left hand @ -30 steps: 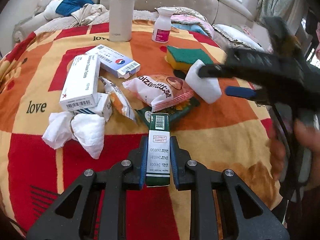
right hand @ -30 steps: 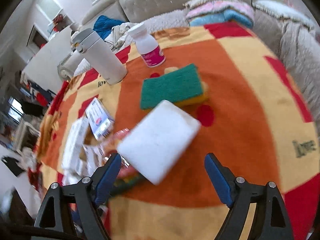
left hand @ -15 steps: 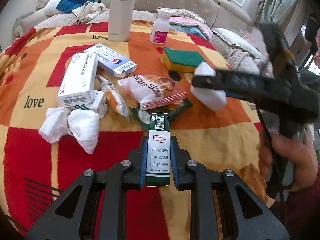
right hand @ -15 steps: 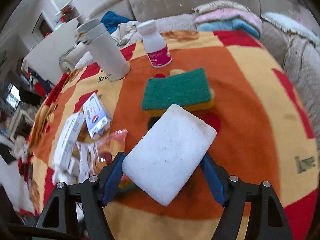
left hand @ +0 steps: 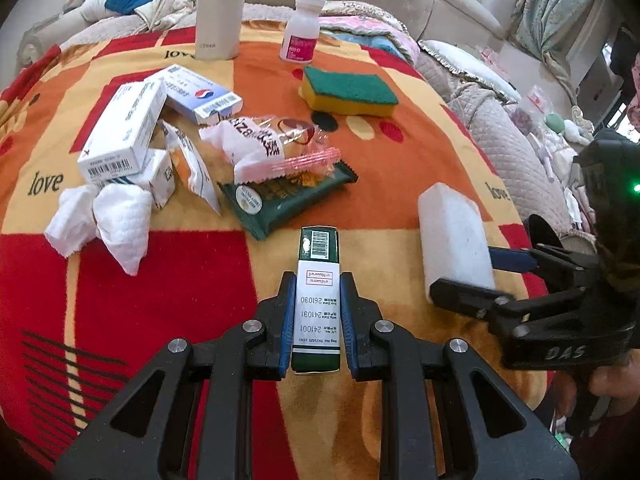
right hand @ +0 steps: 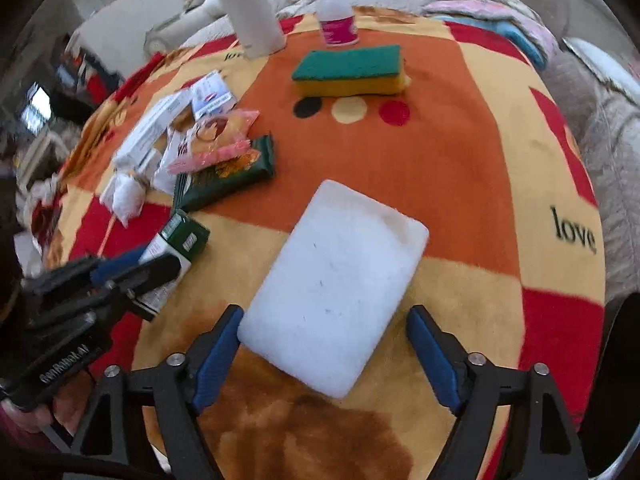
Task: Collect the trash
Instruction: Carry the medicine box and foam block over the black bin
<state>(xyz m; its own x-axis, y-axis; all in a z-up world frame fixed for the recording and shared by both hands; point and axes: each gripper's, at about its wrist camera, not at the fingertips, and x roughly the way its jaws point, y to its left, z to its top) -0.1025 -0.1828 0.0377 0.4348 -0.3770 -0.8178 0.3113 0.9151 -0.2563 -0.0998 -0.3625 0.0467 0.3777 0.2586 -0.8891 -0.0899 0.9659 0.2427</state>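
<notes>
Low in the centre of the left wrist view, the left gripper [left hand: 316, 316] clamps a green-and-white box [left hand: 318, 280] between its blue pads, above the patterned blanket [left hand: 420, 152]. At the lower middle of the right wrist view, the right gripper [right hand: 324, 356] stands spread wide around a white sponge block [right hand: 334, 284]; its left pad looks to touch the block's corner and its right pad stands clear. Toward the upper left of that frame lie snack wrappers [right hand: 216, 148], crumpled tissue [right hand: 124, 196] and small cartons [right hand: 156, 132].

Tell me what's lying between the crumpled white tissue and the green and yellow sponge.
The snack wrappers: an orange-and-white packet, the pink-edged bread bag and a dark green wrapper beneath it, between tissue and sponge. The left wrist view shows it best.
</notes>
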